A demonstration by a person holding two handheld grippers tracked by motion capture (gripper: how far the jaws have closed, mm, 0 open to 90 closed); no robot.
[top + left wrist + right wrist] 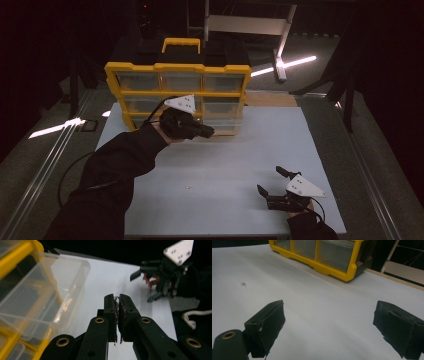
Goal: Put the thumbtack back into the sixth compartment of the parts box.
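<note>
A yellow-framed drawer organizer [177, 92] stands at the far edge of the white table [240, 165]. The left gripper [202, 131] is held in front of its lower rows, jaws pressed fully together with nothing between them, as is seen in the left gripper view [117, 305]. In that view one clear plastic drawer [42, 293] is pulled partway out of the frame, just beside the closed jaws but apart from them; no contact is seen.

The right gripper [272, 182] rests low at the near right of the table, well apart from the organizer. Its jaws are spread wide and empty, bare tabletop being seen between them in the right gripper view [329, 327].

A tiny pale object [243, 283] lies loose on the table, also seen as a speck in the high view [188, 188]. It is too small to be identified.

Step judged: drawer handling at the organizer, with the drawer already drawn out and the left gripper between contacts. Whether the drawer is to be loaded or pushed shut cannot be told.

Next move, as judged: if the small object is the payload, it would have to be pinched by the open right gripper, which calls for a low, precise approach flat to the table, then carried over the drawer's open top. The left jaws would have to be reopened before the drawer front is gripped.
</note>
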